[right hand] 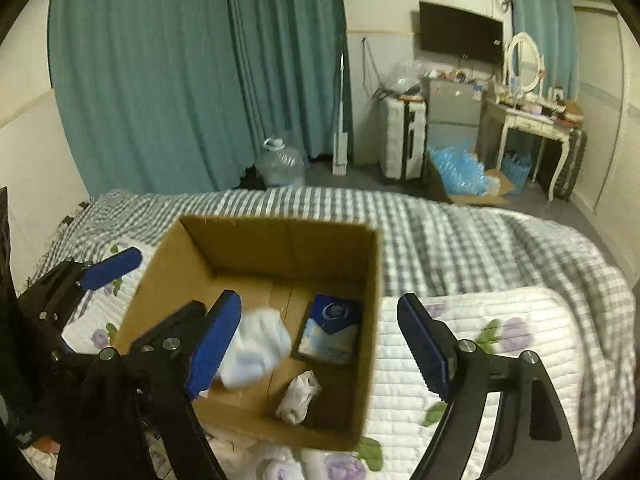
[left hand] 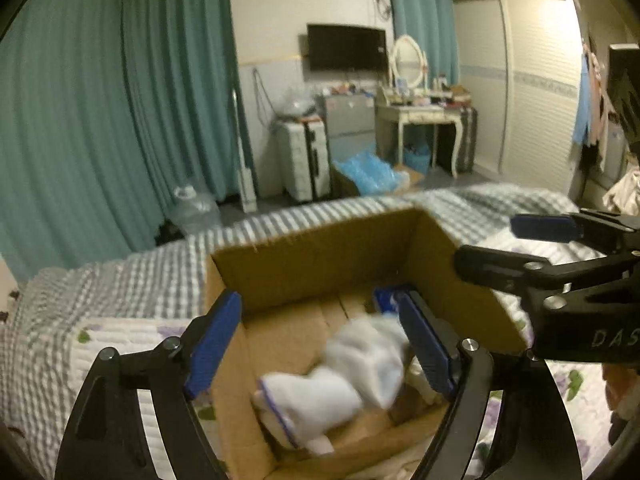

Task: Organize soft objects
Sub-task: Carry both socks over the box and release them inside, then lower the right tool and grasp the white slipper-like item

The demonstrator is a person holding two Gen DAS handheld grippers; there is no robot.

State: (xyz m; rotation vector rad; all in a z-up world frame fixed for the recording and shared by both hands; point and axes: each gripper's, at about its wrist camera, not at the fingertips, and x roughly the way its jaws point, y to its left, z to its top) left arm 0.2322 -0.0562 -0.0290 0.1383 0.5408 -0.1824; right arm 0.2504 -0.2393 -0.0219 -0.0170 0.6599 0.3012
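- Both grippers hover over the cardboard box (right hand: 280,240) with jaws spread wide and nothing held.
- Left gripper (left hand: 320,340): positioned above the box opening, directly over a blurred white soft cloth (left hand: 344,384).
- Right gripper (right hand: 320,340): straddles the box's right wall, one finger inside the box and one outside.
- Box contents in the right wrist view: white cloth (right hand: 256,348) at left, blue packet (right hand: 332,328) at right, small rolled bundle (right hand: 298,398) near the front.
- Box rests on the quilted bedspread (right hand: 480,340).
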